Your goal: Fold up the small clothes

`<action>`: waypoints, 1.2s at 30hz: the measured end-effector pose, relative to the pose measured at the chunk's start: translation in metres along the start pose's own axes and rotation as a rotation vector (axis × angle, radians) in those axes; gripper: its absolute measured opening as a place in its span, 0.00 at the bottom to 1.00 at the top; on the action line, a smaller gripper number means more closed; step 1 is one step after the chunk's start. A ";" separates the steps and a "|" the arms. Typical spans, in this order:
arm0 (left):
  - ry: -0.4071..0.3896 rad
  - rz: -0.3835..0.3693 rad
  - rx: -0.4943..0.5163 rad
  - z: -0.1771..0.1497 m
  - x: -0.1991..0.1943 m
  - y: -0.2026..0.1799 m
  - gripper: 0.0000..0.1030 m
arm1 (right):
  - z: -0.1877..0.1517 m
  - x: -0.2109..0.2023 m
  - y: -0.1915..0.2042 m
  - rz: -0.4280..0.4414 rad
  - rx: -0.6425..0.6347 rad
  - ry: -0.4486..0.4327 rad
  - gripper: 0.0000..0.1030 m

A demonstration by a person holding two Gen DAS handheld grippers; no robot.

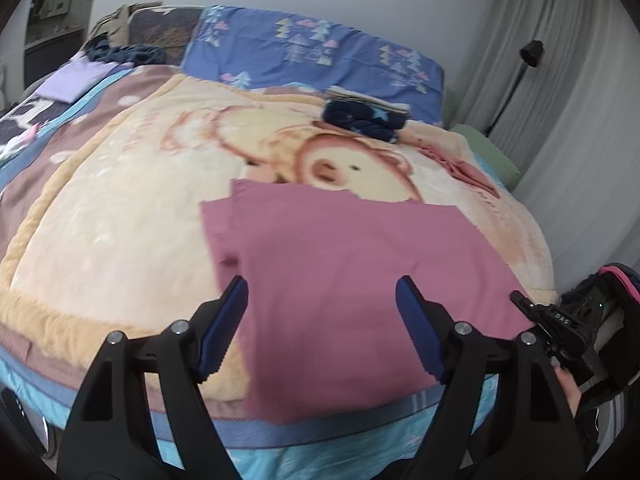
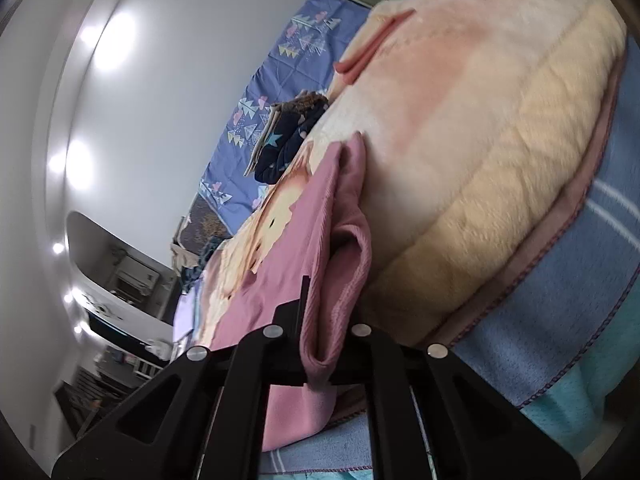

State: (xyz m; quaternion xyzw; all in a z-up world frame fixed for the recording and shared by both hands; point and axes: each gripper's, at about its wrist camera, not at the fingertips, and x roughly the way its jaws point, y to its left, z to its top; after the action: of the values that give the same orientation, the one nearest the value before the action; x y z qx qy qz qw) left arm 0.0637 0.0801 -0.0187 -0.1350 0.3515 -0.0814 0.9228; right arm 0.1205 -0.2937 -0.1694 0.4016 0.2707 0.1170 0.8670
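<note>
The left gripper (image 1: 320, 292) gapes empty above the flat mauve-pink cloth garment (image 1: 340, 272); the right gripper (image 2: 332, 320) pinches that garment's ribbed edge on the plush bear-print blanket (image 1: 120, 208).

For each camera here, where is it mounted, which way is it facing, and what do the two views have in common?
Left wrist: on the left claw, open, looking down the bed over the pink garment; the right claw and a hand show at right.
Right wrist: on the right claw, rolled sideways and low at the bed's edge, shut on a fold of the pink garment.
Shared: the pink garment, the bear blanket, the navy star-print bundle.
</note>
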 end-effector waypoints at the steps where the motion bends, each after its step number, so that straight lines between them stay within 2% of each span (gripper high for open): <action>1: -0.002 -0.008 0.011 0.003 0.002 -0.008 0.75 | 0.000 -0.001 0.006 -0.001 -0.024 -0.008 0.04; 6: 0.016 -0.077 0.049 0.019 0.021 -0.037 0.75 | -0.001 0.004 0.036 0.000 -0.159 -0.031 0.04; 9: 0.040 -0.147 0.054 0.035 0.036 -0.052 0.77 | -0.003 0.011 0.047 -0.003 -0.209 -0.031 0.04; 11: 0.081 -0.203 0.091 0.051 0.051 -0.073 0.78 | -0.005 0.014 0.050 -0.008 -0.232 -0.032 0.04; 15: 0.174 -0.281 0.257 0.078 0.089 -0.143 0.79 | -0.010 0.018 0.056 -0.016 -0.274 -0.031 0.04; 18: 0.326 -0.360 0.329 0.087 0.136 -0.198 0.79 | -0.012 0.020 0.060 -0.022 -0.303 -0.018 0.04; 20: 0.393 -0.342 0.365 0.087 0.164 -0.223 0.79 | -0.014 0.021 0.062 -0.018 -0.316 -0.006 0.04; 25: 0.565 -0.216 0.430 0.073 0.239 -0.260 0.79 | -0.020 0.025 0.068 -0.014 -0.360 0.021 0.04; 28: 0.585 -0.161 0.411 0.070 0.261 -0.258 0.78 | -0.023 0.028 0.070 -0.003 -0.376 0.040 0.04; 29: 0.584 -0.154 0.400 0.069 0.266 -0.256 0.76 | -0.024 0.028 0.071 0.000 -0.382 0.047 0.04; 30: 0.583 -0.152 0.381 0.070 0.269 -0.252 0.63 | -0.025 0.029 0.071 0.002 -0.385 0.051 0.04; 31: 0.590 -0.157 0.357 0.070 0.272 -0.246 0.45 | -0.026 0.029 0.072 0.007 -0.388 0.055 0.04; 34: 0.585 -0.195 0.262 0.075 0.274 -0.225 0.22 | -0.029 0.028 0.075 0.004 -0.408 0.056 0.04; 36: 0.571 -0.231 0.207 0.079 0.269 -0.213 0.21 | -0.029 0.028 0.074 0.018 -0.404 0.066 0.04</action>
State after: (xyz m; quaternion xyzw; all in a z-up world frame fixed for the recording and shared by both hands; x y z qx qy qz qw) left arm 0.3045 -0.1732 -0.0654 -0.0510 0.5683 -0.2556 0.7805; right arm 0.1288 -0.2152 -0.1389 0.2177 0.2663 0.1897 0.9196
